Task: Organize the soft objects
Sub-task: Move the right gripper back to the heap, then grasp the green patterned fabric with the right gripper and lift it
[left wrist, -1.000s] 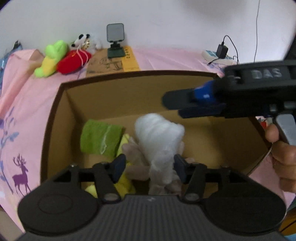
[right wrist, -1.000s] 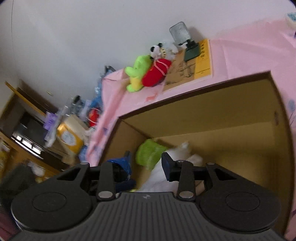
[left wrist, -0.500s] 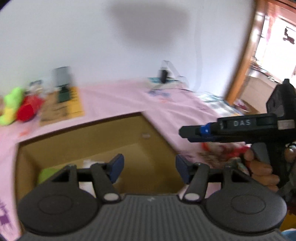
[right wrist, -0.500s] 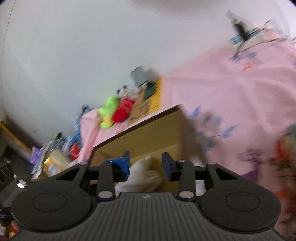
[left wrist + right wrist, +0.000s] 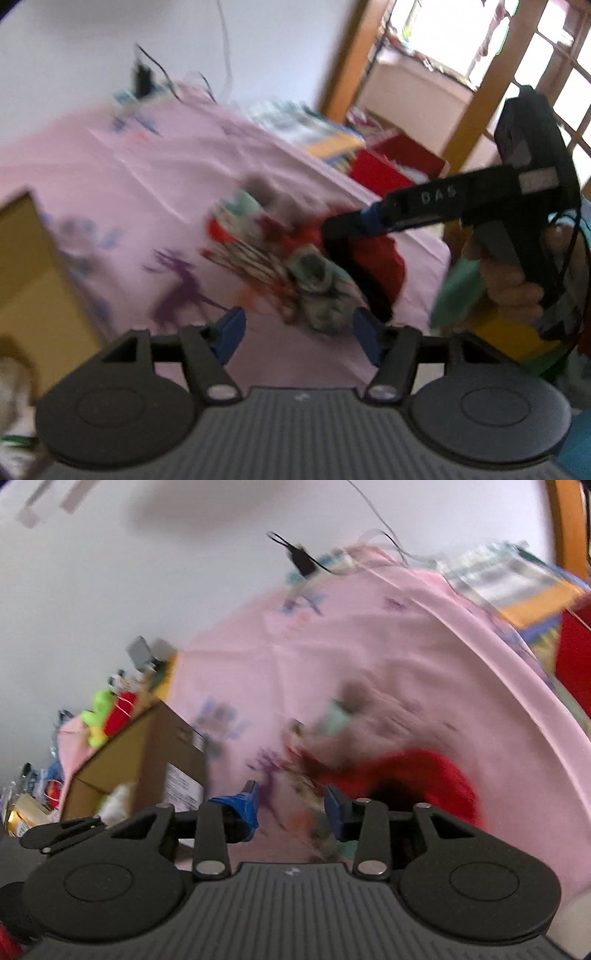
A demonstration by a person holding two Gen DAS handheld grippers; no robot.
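Note:
A blurred heap of soft things lies on the pink cloth: red fabric, striped cloth and a grey-teal sock. My left gripper is open and empty just short of the heap. My right gripper is open and empty over the heap; it also shows in the left wrist view, above the red fabric. The cardboard box stands to the left, with a white soft toy inside.
Green and red plush toys lie far left by the wall. A power strip with cables sits at the cloth's far edge. Books and a red box lie beyond the right edge.
Both grippers have swung right, away from the box and the white toy, to the heap of soft things. Both stayed open.

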